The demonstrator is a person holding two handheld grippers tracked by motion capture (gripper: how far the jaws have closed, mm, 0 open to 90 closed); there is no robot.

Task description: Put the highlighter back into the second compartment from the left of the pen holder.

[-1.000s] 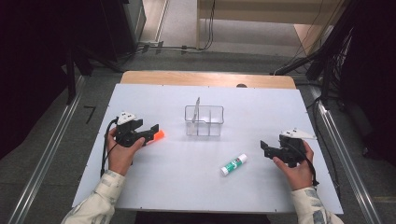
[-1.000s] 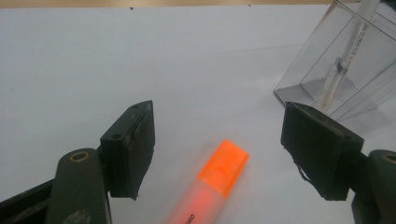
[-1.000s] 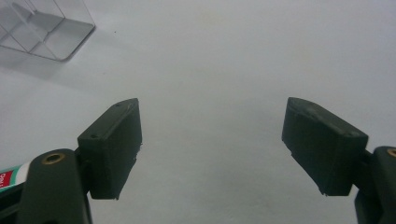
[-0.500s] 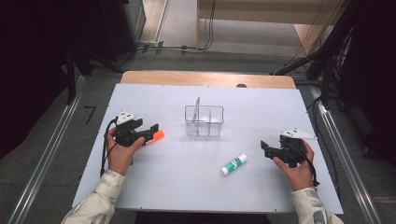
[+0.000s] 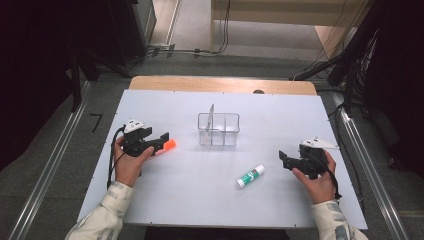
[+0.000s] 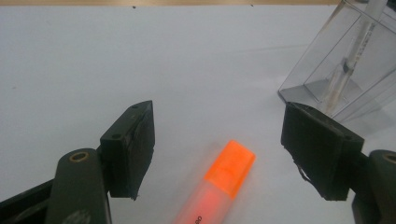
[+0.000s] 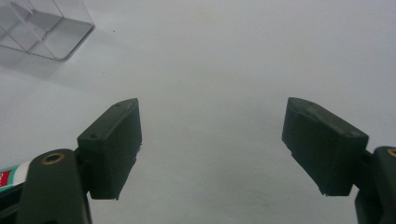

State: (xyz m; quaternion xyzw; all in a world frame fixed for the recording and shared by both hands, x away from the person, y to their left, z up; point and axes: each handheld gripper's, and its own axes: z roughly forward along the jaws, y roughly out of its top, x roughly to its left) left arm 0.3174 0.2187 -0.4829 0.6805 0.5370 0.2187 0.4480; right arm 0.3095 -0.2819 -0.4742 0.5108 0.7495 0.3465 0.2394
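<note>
An orange highlighter (image 5: 167, 146) (image 6: 218, 185) lies flat on the white table (image 5: 190, 200), left of centre. My left gripper (image 5: 161, 140) (image 6: 219, 144) hovers over it, open, with the pen's orange cap between the jaws and untouched by the pads. A clear plastic organiser (image 5: 218, 129) (image 6: 345, 65) stands at the table's middle, with a thin stick upright in it. A white glue stick with a green label (image 5: 250, 176) lies right of centre. At the right, my right gripper (image 5: 283, 159) (image 7: 212, 144) is open over bare table, with the glue stick's end (image 7: 7, 177) at its left edge.
A wooden strip (image 5: 222, 85) runs along the table's far edge. Dark equipment and cables stand beyond the table on both sides. Metal rails (image 5: 47, 172) flank the table on the floor.
</note>
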